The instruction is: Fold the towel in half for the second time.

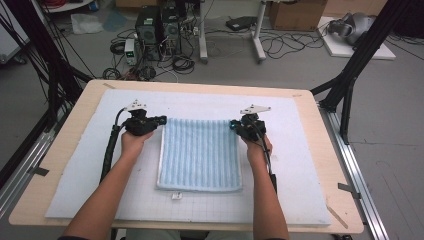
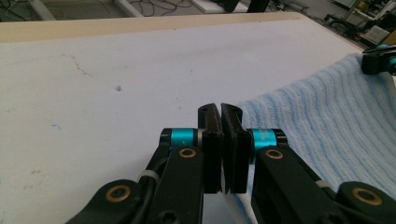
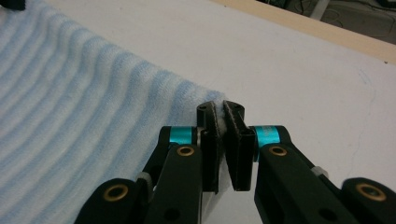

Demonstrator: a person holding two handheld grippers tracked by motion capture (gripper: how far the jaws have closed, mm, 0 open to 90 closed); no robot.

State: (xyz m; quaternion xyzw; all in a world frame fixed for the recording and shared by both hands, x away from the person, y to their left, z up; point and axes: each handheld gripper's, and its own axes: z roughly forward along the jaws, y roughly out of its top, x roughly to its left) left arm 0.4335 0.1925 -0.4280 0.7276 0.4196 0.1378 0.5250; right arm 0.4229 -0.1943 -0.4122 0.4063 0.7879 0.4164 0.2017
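With each hand-held gripper, left (image 1: 161, 120) and right (image 1: 234, 125), pinching a far corner of the blue towel (image 1: 200, 155) lying flat on the desk's white mat (image 1: 300, 165), we risk a shallow pinch slipping free if lifted unevenly.

I see the towel (image 1: 199, 155) flat on the mat (image 1: 300, 165), approx mid-mat. L gripper (image 1: 159, 120) sits at towel's far-left corner, R gripper (image 1: 233, 125) at its far-right corner. Small tag (image 1: 176, 196) lies just in front of towel's near edge, on mat.
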